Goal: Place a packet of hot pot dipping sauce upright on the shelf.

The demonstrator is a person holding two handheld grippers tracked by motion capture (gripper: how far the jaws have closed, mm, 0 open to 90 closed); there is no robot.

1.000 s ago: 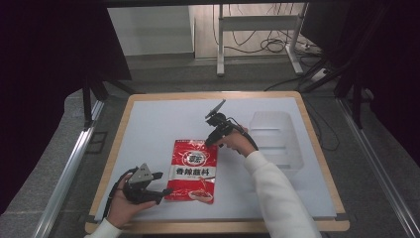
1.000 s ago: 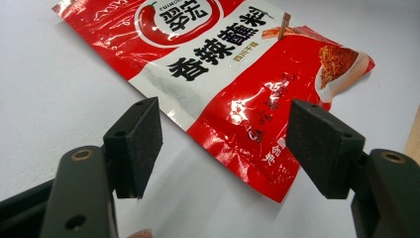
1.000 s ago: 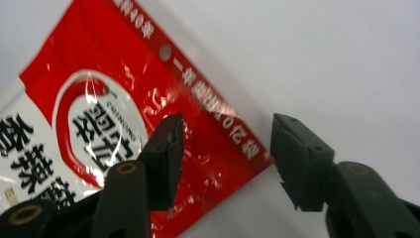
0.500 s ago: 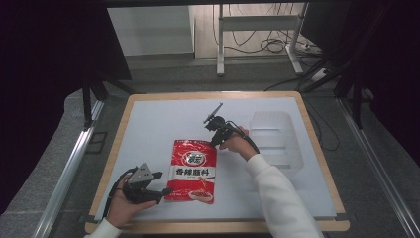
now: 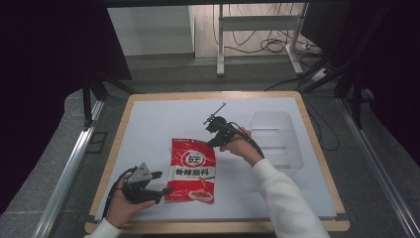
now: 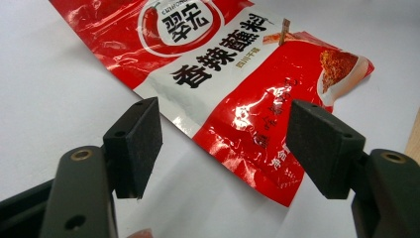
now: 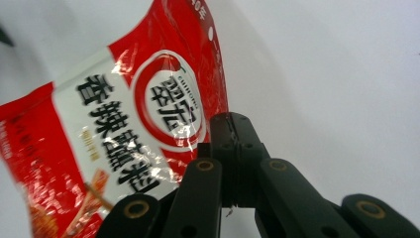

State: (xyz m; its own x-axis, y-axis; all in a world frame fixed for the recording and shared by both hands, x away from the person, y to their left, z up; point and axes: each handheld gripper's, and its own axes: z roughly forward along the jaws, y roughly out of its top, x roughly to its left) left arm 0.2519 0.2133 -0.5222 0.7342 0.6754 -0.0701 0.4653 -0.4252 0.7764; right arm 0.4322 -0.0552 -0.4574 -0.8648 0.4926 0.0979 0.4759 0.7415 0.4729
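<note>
Red seasoning packet [image 5: 193, 170] lies flat mid-desk [image 5: 148, 124], the left hand-held gripper [image 5: 157, 183] spread wide at its near corner, the right hand-held gripper [image 5: 212, 144] clenched empty at the top edge, so a low, level scoop looks wisest.

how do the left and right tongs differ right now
The left tongs stand wide open beside the red packet's near corner; the right tongs are pressed shut at its far edge. The left tongs lie low near the table's front; the right tongs sit farther back. Both have black jaws.
</note>
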